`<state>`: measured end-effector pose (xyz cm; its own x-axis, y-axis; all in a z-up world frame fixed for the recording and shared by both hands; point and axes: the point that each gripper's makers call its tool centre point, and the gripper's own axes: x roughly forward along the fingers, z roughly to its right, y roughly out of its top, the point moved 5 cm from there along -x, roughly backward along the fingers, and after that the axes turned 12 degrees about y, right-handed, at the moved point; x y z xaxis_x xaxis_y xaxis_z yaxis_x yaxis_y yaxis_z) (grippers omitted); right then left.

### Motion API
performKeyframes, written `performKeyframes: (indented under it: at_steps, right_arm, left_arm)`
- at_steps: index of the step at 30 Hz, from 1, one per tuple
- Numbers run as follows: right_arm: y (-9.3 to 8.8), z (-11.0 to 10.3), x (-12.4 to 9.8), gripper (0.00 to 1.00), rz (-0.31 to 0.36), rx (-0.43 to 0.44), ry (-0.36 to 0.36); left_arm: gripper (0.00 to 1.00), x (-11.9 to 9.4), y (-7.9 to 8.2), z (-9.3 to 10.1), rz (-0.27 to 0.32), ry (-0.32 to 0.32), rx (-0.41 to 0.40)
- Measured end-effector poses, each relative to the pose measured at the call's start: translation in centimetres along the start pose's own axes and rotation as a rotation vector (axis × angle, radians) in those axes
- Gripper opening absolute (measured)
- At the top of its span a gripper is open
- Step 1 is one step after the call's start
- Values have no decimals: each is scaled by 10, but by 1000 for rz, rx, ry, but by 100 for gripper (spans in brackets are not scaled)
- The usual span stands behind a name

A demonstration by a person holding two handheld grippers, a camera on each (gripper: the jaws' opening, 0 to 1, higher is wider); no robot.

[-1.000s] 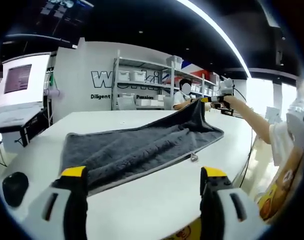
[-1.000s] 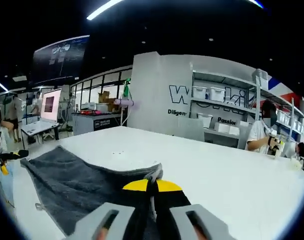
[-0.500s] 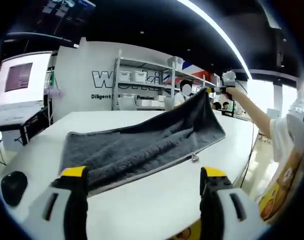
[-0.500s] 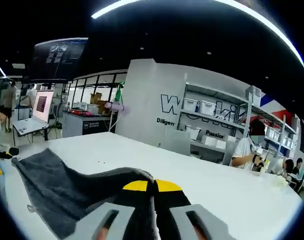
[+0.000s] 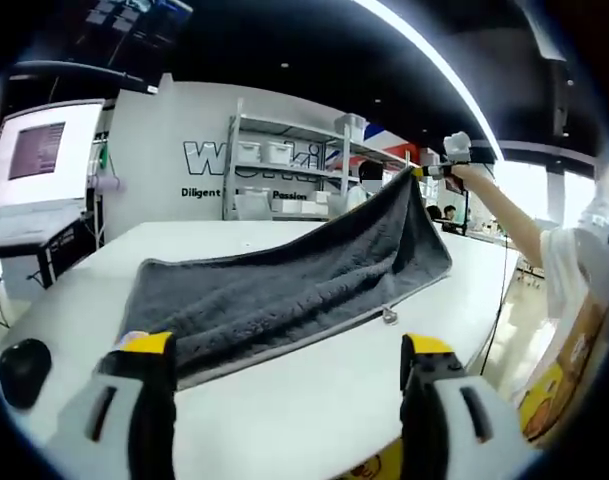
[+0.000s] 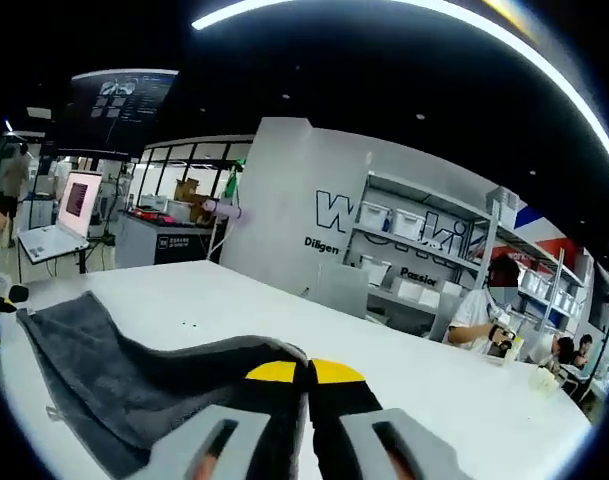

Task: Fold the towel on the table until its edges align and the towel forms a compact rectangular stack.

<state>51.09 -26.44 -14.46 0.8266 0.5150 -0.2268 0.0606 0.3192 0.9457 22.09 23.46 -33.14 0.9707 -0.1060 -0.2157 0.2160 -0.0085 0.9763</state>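
- A grey towel point(image 5: 284, 290) is seen spread across the white table point(image 5: 314, 400), its near edge lying flat and its far corner lifted well above the tabletop.
- That lifted corner is pinched by the right gripper point(image 5: 431, 171), which is seen in the left gripper view at the end of the person's outstretched arm point(image 5: 504, 215), above the far end of the towel.
- In the right gripper view, the right gripper point(image 6: 307, 372) is shown with its yellow-tipped jaws pressed together on a fold of the towel point(image 6: 114, 370), the rest of the cloth trailing down to the table point(image 6: 454, 390).
- The left gripper point(image 5: 287, 352) is held spread and empty, just short of the towel's near edge, with nothing between its jaws.
- A small dark object point(image 5: 24, 368) lies on the table beside the towel's near end; it cannot be identified.
- The step in hand is judged to be the first fold: one corner has been raised and nothing has been laid over yet.
- The next move is judged to call for the raised corner to be carried over toward the towel's near end, and lowered so that the edges meet.
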Motion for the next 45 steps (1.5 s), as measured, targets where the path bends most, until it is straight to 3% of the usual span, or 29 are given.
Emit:
performKeyframes:
  at_steps: [8,45]
  right_arm:
    - [-33,16,25,3,-93,26,-30]
    - [-152,43,98,3,-338,179,-100]
  left_arm:
    - [97,-3,-2,-5,-4,16,-5]
    - [97,-11,-5,-15,-22,55,-11]
